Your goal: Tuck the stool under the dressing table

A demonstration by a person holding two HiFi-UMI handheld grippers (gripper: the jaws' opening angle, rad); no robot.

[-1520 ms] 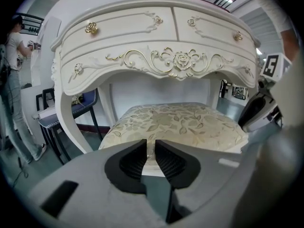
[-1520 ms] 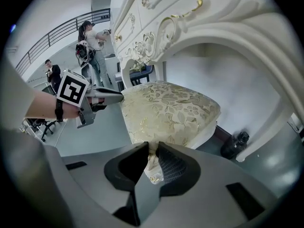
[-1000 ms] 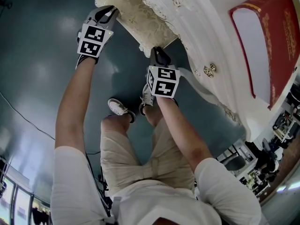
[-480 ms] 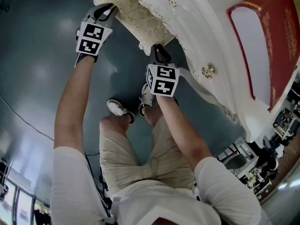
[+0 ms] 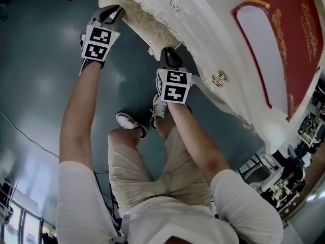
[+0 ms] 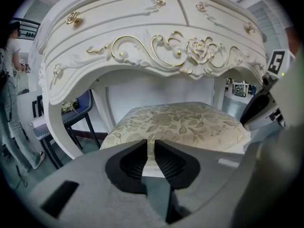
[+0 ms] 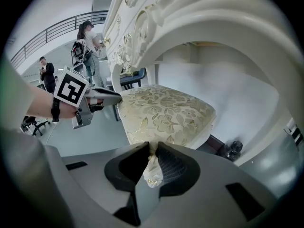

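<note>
Both tools grip the seat from my remote station: my left gripper [image 6: 150, 145], jaws almost together, pinches the near edge of the stool [image 6: 180, 122], while my right gripper [image 7: 152, 148], jaws narrow, is clamped on the trim of the cushion's corner. One stool, its floral cushion lying in the arch of the one white, gilt-scrolled dressing table [image 6: 156, 46], near edge out in front at the grippers. Two grippers, each bearing one marker cube. One blue chair [image 6: 76, 110] stands just beside the table's leg. Two people [image 7: 88, 37] stand far behind.
</note>
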